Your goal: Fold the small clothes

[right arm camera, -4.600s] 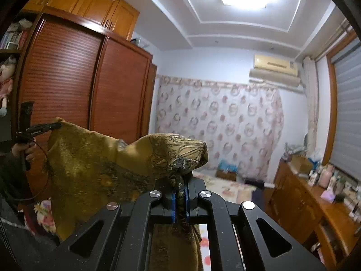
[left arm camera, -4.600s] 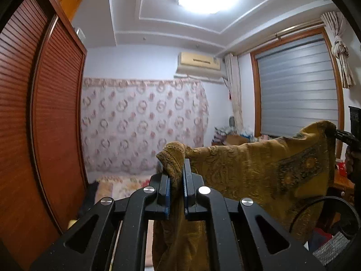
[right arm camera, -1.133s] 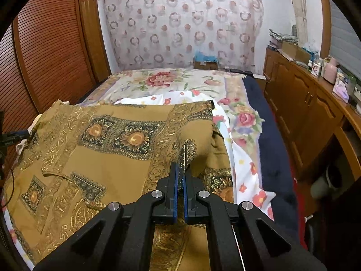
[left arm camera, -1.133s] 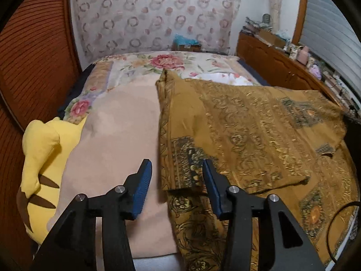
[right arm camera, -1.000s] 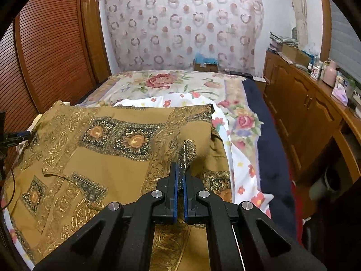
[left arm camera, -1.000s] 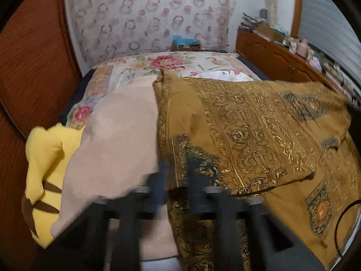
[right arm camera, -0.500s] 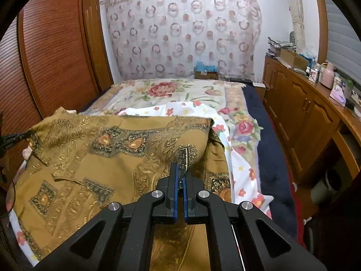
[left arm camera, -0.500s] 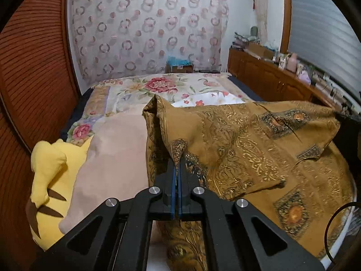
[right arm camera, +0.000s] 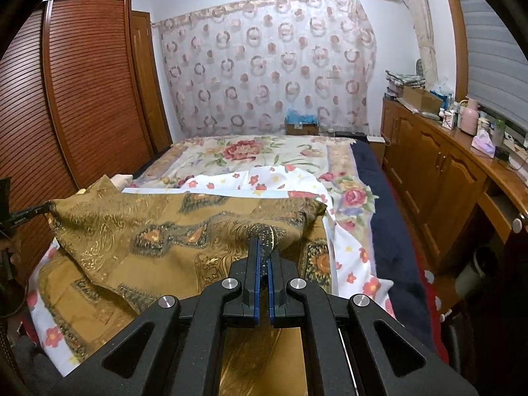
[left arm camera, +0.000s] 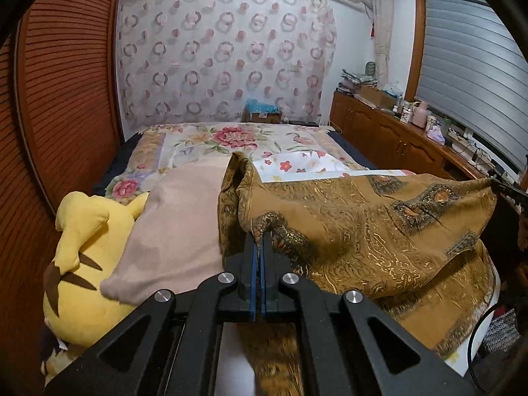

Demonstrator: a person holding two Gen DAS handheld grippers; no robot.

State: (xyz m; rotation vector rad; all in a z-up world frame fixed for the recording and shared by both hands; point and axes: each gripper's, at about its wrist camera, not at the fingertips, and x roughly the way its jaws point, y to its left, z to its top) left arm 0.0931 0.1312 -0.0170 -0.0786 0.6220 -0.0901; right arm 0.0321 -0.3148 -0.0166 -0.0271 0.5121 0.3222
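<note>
— Cloth [left arm camera: 363,231], brown and gold, where is it?
— Pinched at its near edge in both tools, left tool [left arm camera: 258,241] and right tool [right arm camera: 263,250], stretched sideways between them. Past them it hangs over the bed [right arm camera: 250,151].

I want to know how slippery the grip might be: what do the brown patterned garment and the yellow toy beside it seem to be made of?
The brown patterned garment looks like thin woven fabric, perhaps a silky or rayon type: it drapes in soft folds and its gold print catches the light. Both the left gripper and the right gripper pinch it. The yellow toy looks like matte plush, soft and rounded.
</note>
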